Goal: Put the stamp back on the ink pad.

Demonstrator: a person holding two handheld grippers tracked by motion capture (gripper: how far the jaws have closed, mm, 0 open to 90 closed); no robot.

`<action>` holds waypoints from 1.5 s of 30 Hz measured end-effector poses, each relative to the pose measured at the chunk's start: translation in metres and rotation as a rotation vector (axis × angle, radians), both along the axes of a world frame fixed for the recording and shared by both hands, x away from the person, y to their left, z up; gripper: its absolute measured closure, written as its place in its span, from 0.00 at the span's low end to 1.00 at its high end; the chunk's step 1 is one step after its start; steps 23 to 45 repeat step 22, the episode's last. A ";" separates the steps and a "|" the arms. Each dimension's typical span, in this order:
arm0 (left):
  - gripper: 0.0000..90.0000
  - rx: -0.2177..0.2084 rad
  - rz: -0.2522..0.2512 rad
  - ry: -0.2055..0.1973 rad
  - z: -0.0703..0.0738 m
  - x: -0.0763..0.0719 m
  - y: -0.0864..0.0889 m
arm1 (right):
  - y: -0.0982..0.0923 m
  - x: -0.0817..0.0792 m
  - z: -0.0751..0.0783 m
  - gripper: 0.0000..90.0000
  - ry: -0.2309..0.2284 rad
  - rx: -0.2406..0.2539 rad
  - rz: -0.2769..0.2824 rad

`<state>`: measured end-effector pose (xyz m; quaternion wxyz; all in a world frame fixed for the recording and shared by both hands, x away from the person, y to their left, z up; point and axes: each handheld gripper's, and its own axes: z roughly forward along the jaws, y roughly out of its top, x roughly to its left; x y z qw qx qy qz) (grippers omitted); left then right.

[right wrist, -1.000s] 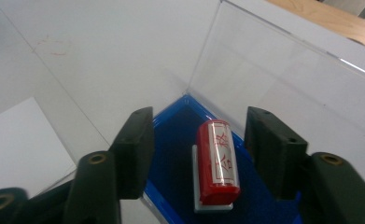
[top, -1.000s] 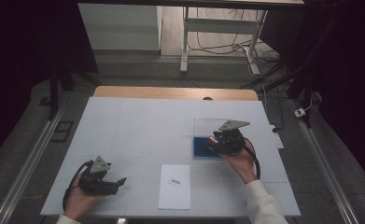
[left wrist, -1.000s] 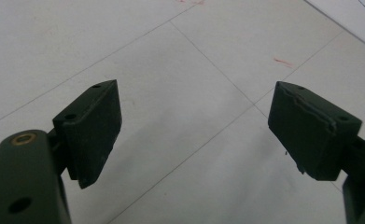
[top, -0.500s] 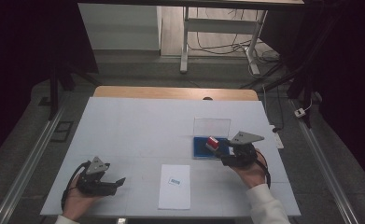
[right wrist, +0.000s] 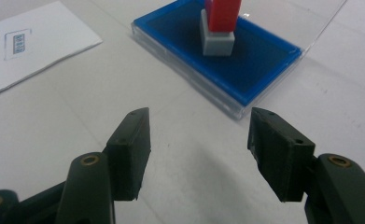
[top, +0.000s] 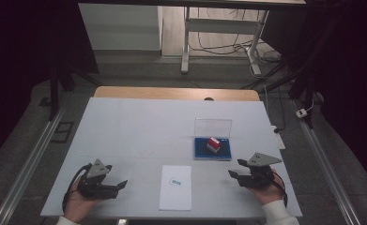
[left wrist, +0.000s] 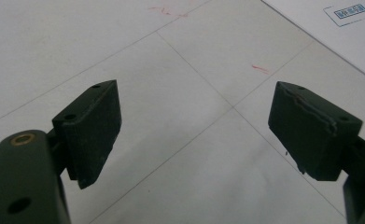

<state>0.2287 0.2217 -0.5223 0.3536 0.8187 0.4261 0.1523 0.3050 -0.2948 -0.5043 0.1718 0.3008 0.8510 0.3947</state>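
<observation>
A flat blue case (top: 204, 153) with its clear lid (top: 212, 127) standing open lies right of the table's middle. In it stands a red block on a grey-white base (top: 213, 144). The right gripper view shows the block (right wrist: 221, 23) upright on the blue case (right wrist: 259, 70), just beyond the jaws. My right gripper (top: 235, 169) (right wrist: 201, 119) rests near the front edge, a little short of the case, open and holding nothing. My left gripper (top: 119, 186) (left wrist: 194, 95) lies at the front left, open over bare table.
A white paper sheet (top: 175, 188) with a small blue stamped mark (top: 175, 182) lies between the two grippers near the front edge. Its corner (left wrist: 339, 32) is beyond my left jaws. The white table (top: 139, 126) has a wooden far edge (top: 172, 93).
My right gripper has drawn back from the blue case toward the front edge, leaving the red block standing in it. The left gripper has stayed put.
</observation>
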 end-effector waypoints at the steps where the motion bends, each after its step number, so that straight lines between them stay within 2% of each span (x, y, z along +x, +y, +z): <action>1: 0.20 0.000 -0.001 0.000 0.000 0.000 0.000 | -0.001 -0.002 -0.001 0.43 -0.001 0.003 0.001; 7: 0.20 0.004 0.000 -0.005 0.000 0.000 -0.002 | -0.001 -0.006 -0.002 0.43 -0.008 -0.003 0.019; 16: 0.20 0.010 0.000 0.000 -0.001 0.001 -0.002 | -0.004 -0.006 0.003 0.43 -0.024 0.019 0.024; 45: 0.20 0.010 0.003 0.000 -0.002 0.002 -0.001 | -0.003 -0.006 0.003 0.43 -0.023 0.022 0.029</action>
